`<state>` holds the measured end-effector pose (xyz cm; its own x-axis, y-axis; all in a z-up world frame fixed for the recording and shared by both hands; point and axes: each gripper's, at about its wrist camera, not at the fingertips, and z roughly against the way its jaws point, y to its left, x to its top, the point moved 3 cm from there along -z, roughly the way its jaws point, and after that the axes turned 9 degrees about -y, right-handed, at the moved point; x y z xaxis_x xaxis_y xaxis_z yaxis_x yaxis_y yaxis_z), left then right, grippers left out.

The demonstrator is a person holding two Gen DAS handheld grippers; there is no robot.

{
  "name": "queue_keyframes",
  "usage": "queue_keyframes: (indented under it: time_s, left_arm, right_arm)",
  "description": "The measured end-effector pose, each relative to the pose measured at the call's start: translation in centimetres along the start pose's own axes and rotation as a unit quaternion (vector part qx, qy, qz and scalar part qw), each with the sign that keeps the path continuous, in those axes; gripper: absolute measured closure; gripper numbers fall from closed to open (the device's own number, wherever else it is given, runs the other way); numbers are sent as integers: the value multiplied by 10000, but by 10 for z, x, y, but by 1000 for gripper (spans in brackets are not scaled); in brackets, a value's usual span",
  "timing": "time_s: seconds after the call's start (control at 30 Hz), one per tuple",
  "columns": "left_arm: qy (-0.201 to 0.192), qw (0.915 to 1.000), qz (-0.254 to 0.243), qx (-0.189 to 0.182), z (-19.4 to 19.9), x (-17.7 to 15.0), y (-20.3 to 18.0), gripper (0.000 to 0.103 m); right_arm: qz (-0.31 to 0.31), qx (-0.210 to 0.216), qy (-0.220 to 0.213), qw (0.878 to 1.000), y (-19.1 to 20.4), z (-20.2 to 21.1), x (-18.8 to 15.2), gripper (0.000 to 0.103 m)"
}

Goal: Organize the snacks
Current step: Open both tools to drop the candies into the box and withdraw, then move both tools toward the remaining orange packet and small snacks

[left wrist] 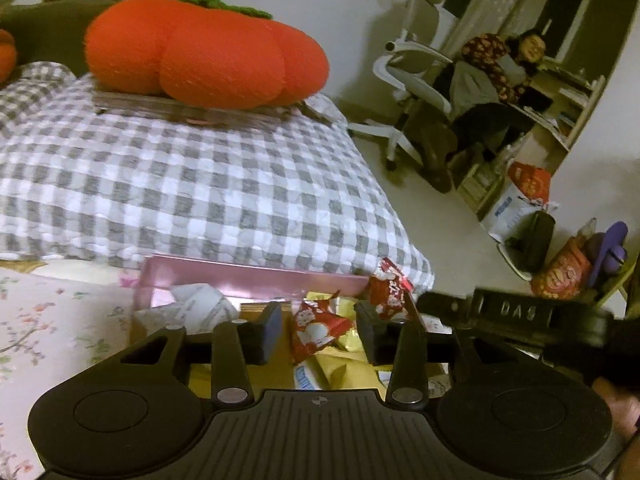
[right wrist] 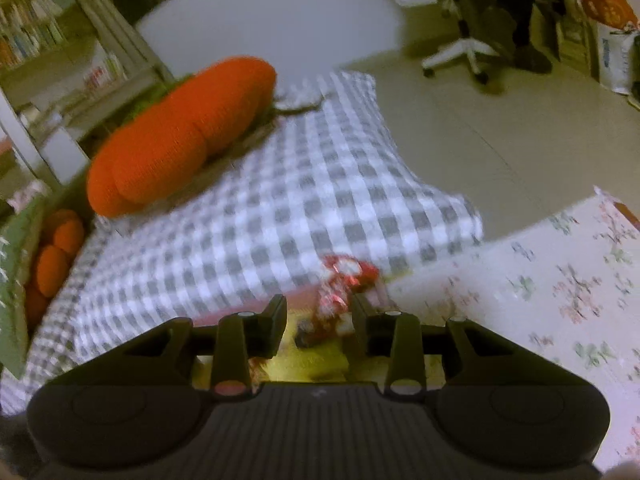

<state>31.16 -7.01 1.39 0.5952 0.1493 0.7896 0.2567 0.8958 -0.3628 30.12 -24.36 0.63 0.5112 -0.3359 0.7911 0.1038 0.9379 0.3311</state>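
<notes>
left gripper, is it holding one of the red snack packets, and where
Nothing is held: the left gripper stands open over a red snack packet, its fingers clear of the wrapper.

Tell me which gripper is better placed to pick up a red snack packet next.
Probably left. The left gripper has a red snack packet sharply in view between its open fingers. The right gripper also faces a red packet, but that view is blurred.
</notes>
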Motion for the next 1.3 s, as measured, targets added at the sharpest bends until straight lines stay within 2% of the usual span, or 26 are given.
queue_keyframes:
  time_s: [0.17,0.4,0.53,0.6,0.7,0.8,0.97,1.07,1.17,1.3]
  left_arm:
    - [131,9995,183,225,21,1,6,60]
    - [426,9971,-37,623,59,-22,19,54]
    - [531,9961,33,697,83,-38,27,54]
    - [545,9959,0,718,95,-46,29,54]
    - [582,9949,-100,819,109,-56,28,54]
    - [598,9945,-104,857,128,-68,28,53]
    - [825,9916,-21,991,152,-94,29,53]
    - [913,9903,-75,1043,164,-105,29,53]
    - [941,9892,-56,1120,177,-113,31,47]
    - [1059,9875,81,1164,187,-124,36,46]
  right_arm:
    - [-106,16,113,9999,-4,17,-2,69]
    - [67,-153,345,9993,-3,39,-20,63]
    - [220,-189,532,9982,-1,53,-39,62]
    - [262,-239,519,9980,0,66,-44,61]
    - [295,-52,523,9982,4,84,-53,59]
    - [473,-112,556,9973,9,98,-63,59]
    - [764,-98,588,9953,15,121,-81,58]
    - [761,-102,699,9946,12,131,-91,58]
    - [868,-191,727,9934,8,139,-97,55]
    - [685,-175,873,9937,-3,143,-105,54]
